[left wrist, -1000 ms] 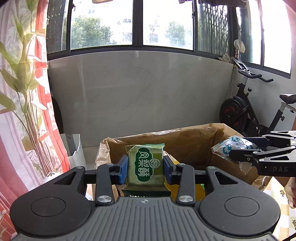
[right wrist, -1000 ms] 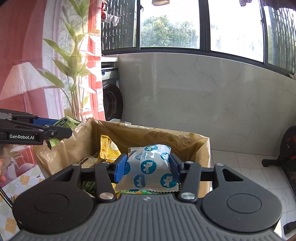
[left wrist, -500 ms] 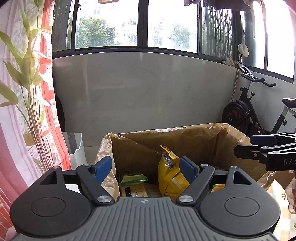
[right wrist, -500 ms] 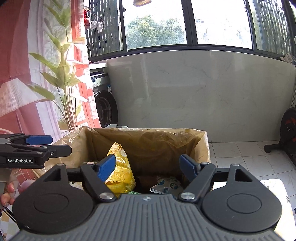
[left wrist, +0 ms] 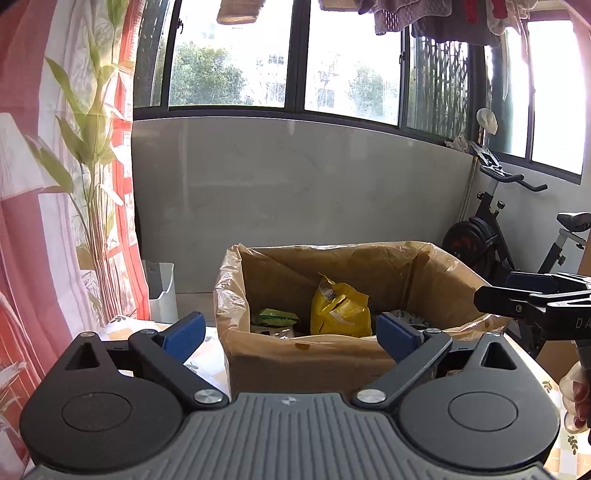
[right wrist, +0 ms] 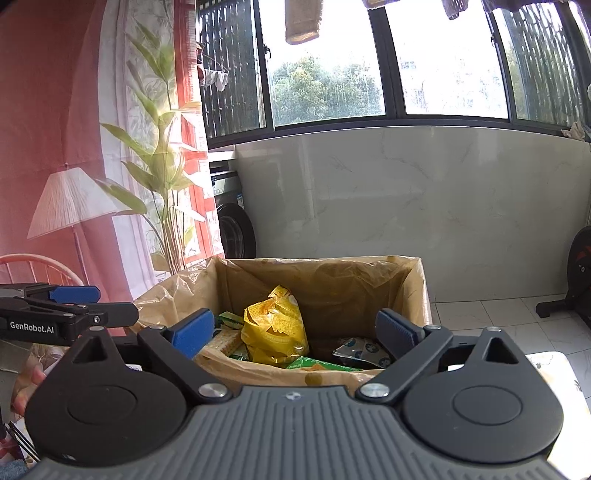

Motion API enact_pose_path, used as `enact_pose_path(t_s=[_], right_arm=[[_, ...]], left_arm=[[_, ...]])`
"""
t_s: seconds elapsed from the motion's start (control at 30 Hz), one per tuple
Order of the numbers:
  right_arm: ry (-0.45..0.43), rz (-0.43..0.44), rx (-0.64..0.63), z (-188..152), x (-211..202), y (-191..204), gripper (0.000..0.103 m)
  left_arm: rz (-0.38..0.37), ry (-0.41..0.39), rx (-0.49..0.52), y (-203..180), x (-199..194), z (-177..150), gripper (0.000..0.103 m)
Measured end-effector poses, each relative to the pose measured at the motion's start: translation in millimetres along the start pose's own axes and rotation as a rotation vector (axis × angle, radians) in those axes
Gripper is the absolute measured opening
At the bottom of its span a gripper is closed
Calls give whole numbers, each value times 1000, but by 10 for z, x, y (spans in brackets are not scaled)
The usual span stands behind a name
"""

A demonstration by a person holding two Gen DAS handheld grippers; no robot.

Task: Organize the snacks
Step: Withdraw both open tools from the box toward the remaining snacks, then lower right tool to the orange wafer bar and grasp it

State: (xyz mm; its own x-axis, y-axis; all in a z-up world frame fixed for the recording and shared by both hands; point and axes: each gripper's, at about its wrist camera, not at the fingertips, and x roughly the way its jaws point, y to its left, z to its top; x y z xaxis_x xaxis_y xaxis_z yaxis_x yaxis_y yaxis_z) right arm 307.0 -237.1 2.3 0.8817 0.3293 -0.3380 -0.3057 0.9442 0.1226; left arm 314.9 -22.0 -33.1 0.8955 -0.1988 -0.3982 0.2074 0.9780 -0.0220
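Daylight is pouring through a row of dark-framed windows (left wrist: 236, 62), with green trees (right wrist: 325, 88) showing outside. Laundry (left wrist: 436, 18) is hanging along the top of the glass. A pale marbled wall (right wrist: 424, 206) is running beneath the sill, meeting a white tiled floor (right wrist: 491, 314). A red-and-white curtain (left wrist: 22, 229) is hanging at the left beside tall leafy stalks (left wrist: 92, 122). An exercise bike (left wrist: 491, 236) is standing in the right corner, and a washing machine (right wrist: 232, 225) is sitting against the far wall.

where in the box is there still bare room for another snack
Bare liner shows along the back wall of the box, behind the yellow bag. The near half is crowded: green packets, a blue-and-white packet and a cracker pack.
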Motion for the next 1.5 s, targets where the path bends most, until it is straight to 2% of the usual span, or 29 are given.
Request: enact_pose_path(t_s=[0.13,0.3,0.4,0.47,0.6,0.93,1.03,1.2,1.4,1.5], right_arm=[[-20,1,11,-112,-124,25,98],[-44,-16,10,-331,-300,22,99],[-41,-25,8,-471,-393,11,99],[-50,-33,9,-557,-436,-4,99],[-11,-47,23,-746,-445,-60,99],[105,-46,39,-1186,-274,-256,99],[187,-4,-23,-1363,-129,-288,97],[316,10,-294,-1609,132,-196,96],[423,116,-412,-1667,290,-171,96],[474,139,-452,-1685,364,-170,96]], left_arm=[[16,-3,3,-30,-140,-162,102],[-29,4,-19,-39,-262,-397,103],[-31,-18,-16,-59,-324,-552,103],[-36,3,-26,-53,-291,-621,103],[-52,58,-50,-66,-209,-752,103],[-21,137,-62,-9,-61,-983,103],[-29,175,-67,1,-7,-1057,103],[-52,222,-70,-1,39,-1175,103],[-42,229,-81,18,27,-1233,103],[-47,239,-89,14,34,-1252,103]])
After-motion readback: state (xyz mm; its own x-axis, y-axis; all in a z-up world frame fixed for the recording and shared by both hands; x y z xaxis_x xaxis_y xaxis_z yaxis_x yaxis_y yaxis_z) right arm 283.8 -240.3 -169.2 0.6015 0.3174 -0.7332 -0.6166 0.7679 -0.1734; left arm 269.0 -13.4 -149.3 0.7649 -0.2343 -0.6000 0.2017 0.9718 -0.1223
